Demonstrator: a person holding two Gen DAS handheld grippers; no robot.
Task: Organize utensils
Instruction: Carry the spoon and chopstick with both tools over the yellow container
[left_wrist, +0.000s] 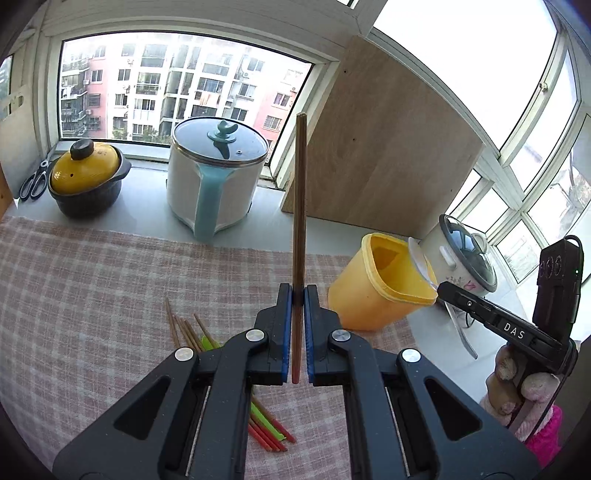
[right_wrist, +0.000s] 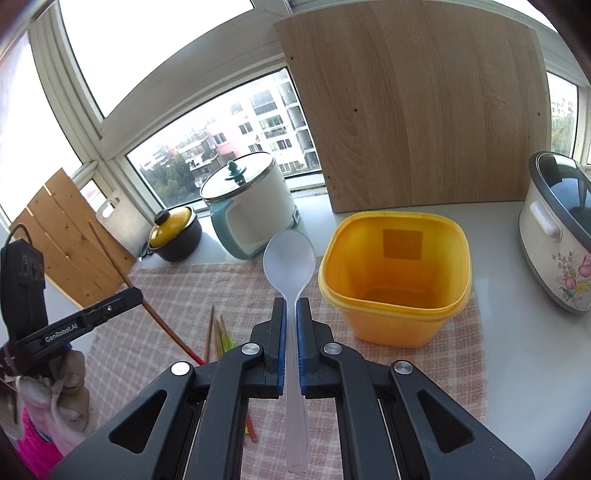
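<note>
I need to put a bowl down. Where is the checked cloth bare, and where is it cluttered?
The checked cloth is bare between the yellow-lidded pot and the loose chopsticks. It is crowded around those chopsticks and near the yellow container.

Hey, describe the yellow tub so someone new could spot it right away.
Find the tall wooden board leaning against the window. Just in front of it, at the checked cloth's edge, stands the yellow tub: open-topped, squarish, empty, the only lidless container among the pots.

Home kitchen: windowsill surface bearing clay pot, electric cooker, rice cooker, scissors; apartment blocks outside.
</note>
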